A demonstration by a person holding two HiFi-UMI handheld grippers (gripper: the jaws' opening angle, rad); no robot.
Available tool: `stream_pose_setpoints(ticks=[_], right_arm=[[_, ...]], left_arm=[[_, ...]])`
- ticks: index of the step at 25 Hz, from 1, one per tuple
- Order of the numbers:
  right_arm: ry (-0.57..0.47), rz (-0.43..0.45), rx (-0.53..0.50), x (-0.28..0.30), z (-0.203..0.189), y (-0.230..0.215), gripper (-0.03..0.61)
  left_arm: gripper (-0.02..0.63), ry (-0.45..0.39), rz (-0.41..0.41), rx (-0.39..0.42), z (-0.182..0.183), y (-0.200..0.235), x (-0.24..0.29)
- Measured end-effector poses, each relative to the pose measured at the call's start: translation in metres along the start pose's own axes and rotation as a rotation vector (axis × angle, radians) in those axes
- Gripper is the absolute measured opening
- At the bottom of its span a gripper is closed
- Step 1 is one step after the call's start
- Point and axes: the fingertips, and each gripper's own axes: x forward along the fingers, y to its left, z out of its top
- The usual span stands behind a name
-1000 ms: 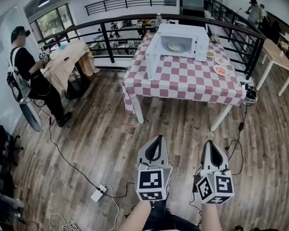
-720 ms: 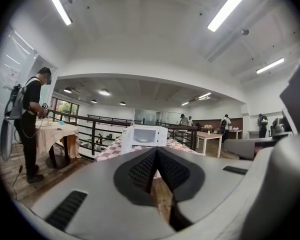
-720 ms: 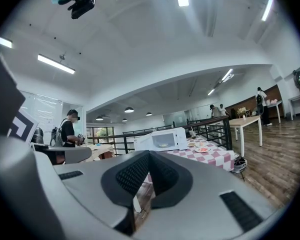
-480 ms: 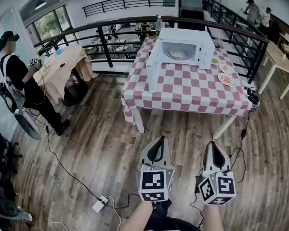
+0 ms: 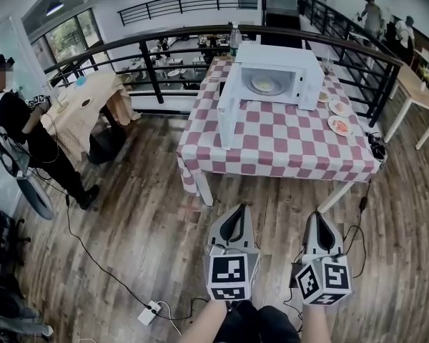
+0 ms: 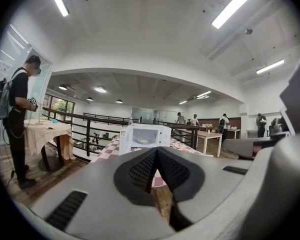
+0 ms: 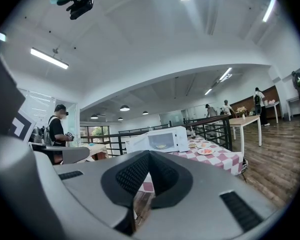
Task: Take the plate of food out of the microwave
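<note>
Plate sits inside the microwave, whose door is swung open, at the table's far edge. Other plates lie along the table's right edge, just beside the microwave. Left gripper and right gripper are side by side over the floor, well short of the table's near edge, jaws pressed together on both.

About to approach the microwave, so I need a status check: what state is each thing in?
Microwave door: open, swung to the left.
Plate of food: inside the microwave, untouched.
Left gripper: shut, empty.
Right gripper: shut, empty.
</note>
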Motion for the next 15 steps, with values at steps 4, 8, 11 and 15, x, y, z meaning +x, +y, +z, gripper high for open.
stream_pose_setpoints(ticks=[4,8,11,15], right_arm=[[0.007,-0.008,-0.002,0.016,-0.002,0.003,0.0],[0.018,-0.007,-0.015,0.027,-0.003,0.004,-0.001],[0.023,-0.008,-0.017,0.038,-0.005,0.004,0.0],[0.029,-0.004,-0.017,0.054,-0.007,0.002,-0.001]], left_arm=[[0.011,0.008,-0.01,-0.006,-0.001,0.009,0.014],[0.011,0.017,-0.016,-0.019,-0.004,0.014,0.025],[0.011,0.02,-0.014,-0.016,-0.006,0.017,0.033],[0.011,0.023,-0.007,-0.02,-0.007,0.024,0.048]])
